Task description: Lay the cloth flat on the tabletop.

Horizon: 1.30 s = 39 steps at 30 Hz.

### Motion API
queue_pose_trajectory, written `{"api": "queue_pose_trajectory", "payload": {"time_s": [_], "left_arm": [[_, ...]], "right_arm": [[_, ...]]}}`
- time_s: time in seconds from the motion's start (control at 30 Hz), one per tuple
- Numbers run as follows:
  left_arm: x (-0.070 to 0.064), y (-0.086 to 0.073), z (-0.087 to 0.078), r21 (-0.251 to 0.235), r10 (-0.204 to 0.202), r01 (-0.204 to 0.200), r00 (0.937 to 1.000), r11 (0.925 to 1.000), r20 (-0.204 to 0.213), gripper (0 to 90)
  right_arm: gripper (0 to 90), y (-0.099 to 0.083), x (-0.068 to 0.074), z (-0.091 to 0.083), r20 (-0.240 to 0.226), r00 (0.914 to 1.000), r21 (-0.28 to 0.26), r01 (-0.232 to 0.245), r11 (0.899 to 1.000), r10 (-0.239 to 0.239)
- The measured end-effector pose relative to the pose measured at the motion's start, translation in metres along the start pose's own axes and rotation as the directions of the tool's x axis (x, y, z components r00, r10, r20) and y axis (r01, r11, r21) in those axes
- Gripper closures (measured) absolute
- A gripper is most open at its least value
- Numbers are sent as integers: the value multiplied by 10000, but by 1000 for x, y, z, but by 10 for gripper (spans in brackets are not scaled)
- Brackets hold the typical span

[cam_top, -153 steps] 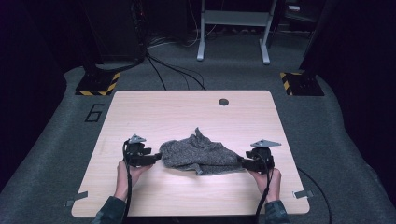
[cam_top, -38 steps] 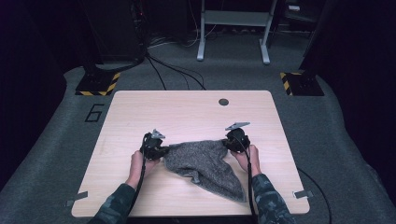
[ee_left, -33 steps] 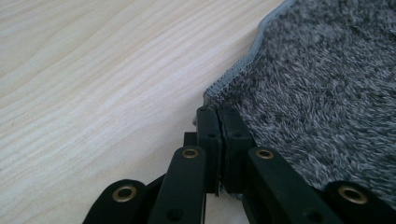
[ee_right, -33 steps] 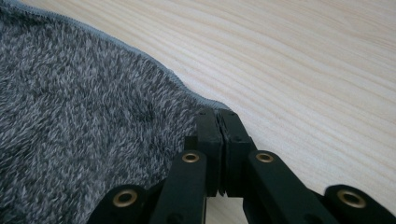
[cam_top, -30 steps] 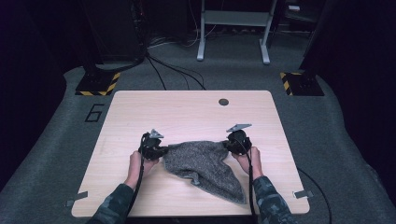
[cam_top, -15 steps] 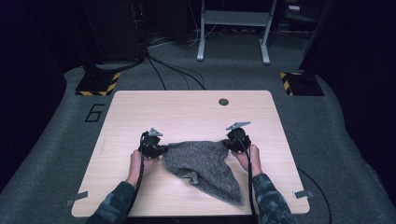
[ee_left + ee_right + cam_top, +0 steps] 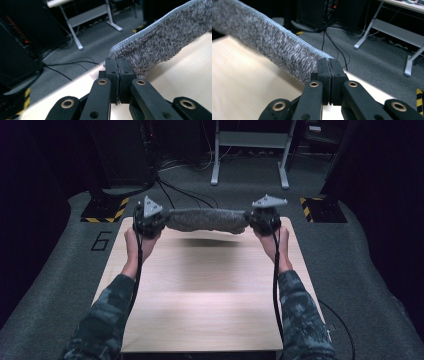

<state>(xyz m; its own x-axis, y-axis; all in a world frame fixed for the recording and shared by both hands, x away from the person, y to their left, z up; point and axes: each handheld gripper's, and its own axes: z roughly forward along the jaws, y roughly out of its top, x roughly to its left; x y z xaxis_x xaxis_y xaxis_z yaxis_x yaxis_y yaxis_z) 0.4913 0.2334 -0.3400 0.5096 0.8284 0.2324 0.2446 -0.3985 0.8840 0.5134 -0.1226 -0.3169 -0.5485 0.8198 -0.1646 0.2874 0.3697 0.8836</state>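
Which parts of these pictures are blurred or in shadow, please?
High view: the grey towel looks motion-smeared and casts a soft shadow on the table; surroundings dark. Left gripper view: far towel end softens. Right gripper view: towel's left end blurs; each hand-held gripper's jaws stay sharp.

My left gripper (image 7: 116,65) has its fingers (image 7: 111,67) pressed together on the corner of the grey towel (image 7: 162,45), pinching its pale stitched edge between them. From there the towel stretches up and to the right, fluffy side facing me, held off the worktop (image 7: 185,80), which runs light and wooden beneath it. Past the worktop's edge lies grey carpet (image 7: 82,50) with black cables (image 7: 62,67) trailing over it. A white desk frame (image 7: 87,17) stands farther back, and a dark cabinet (image 7: 17,50) sits at the left.
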Motion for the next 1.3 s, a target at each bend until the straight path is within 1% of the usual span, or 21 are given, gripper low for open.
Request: {"api": "queue_pose_trajectory", "payload": {"time_s": [0.07,0.13,0.17,0.23,0.3,0.33,0.37,0.4,0.47,0.5,0.57,0.67,0.8,0.83,0.9,1.0,1.07,1.1,1.13,1.23,1.3], "left_arm": [[-15,-30,3,174,-42,37,9996,9998,266,888],[-35,-70,9,741,-67,17,9977,9972,678,886],[-44,-88,11,949,-231,148,9960,9954,868,885],[-62,-121,12,1484,-299,119,9923,9888,1198,880],[-78,-147,10,1937,-405,112,9882,9810,1476,874],[-84,-156,7,2049,-444,111,9863,9787,1590,865],[-89,-162,3,2257,-557,131,9815,9741,1833,849],[-93,-166,0,2383,-539,57,9791,9712,1962,803],[-95,-170,-8,2540,-809,235,9726,9669,2179,683],[-95,-170,-13,2559,-824,244,9724,9664,2183,631],[-93,-169,-23,2576,-909,345,9733,9656,2107,527],[-91,-164,-35,2235,-727,325,9820,9742,1742,434],[-80,-153,-44,1955,-973,649,9822,9786,1607,375],[-79,-152,-42,1878,-981,686,9834,9798,1526,363],[-75,-150,-33,2059,-1004,720,9863,9759,1307,328],[-73,-149,-13,2444,-910,611,9894,9678,1131,301],[-74,-150,-1,2691,-882,525,9886,9617,1223,292],[-75,-151,4,2880,-740,376,9904,9569,1166,292],[-76,-152,9,2990,-694,313,9906,9538,1179,287],[-78,-156,16,3327,-658,222,9906,9428,1201,270],[-80,-158,18,3400,-569,153,9920,9403,1127,264]], "right_arm": [[892,-25,11,-3,-126,9998,179,164,9997,-162],[890,-63,24,-2,-289,9993,497,252,9984,-237],[889,-80,30,-1,-394,9991,769,215,9968,-185],[883,-116,43,0,-566,9984,1218,-2,9926,72],[878,-149,55,0,-746,9970,1766,-79,9843,214],[874,-163,61,0,-946,9950,2177,-92,9760,304],[865,-174,66,-1,-994,9947,2457,-18,9693,270],[850,-183,69,-3,-1080,9935,2559,-62,9667,350],[791,-192,73,-10,-1134,9917,2714,-282,9620,610],[755,-196,73,-16,-1254,9902,2667,-258,9634,612],[690,-197,72,-26,-1268,9876,2649,-566,9626,930],[614,-194,64,-38,-1159,9863,2397,-869,9669,1174],[502,-184,53,-46,-1046,9806,1977,-1428,9698,1657],[462,-182,51,-45,-980,9812,1990,-1442,9693,1661],[404,-179,52,-38,-869,9825,2227,-1423,9644,1650],[290,-180,58,-22,-713,9862,2852,-1234,9505,1494],[231,-182,65,-10,-249,9880,3199,-1367,9375,1525],[201,-183,66,-4,-92,9915,3432,-1186,9318,1296],[162,-185,69,1,132,9912,3600,-1276,9242,1317],[109,-190,69,12,378,9903,3782,-1379,9154,1336],[88,-194,67,16,412,9877,3835,-1552,9104,1510]]}}
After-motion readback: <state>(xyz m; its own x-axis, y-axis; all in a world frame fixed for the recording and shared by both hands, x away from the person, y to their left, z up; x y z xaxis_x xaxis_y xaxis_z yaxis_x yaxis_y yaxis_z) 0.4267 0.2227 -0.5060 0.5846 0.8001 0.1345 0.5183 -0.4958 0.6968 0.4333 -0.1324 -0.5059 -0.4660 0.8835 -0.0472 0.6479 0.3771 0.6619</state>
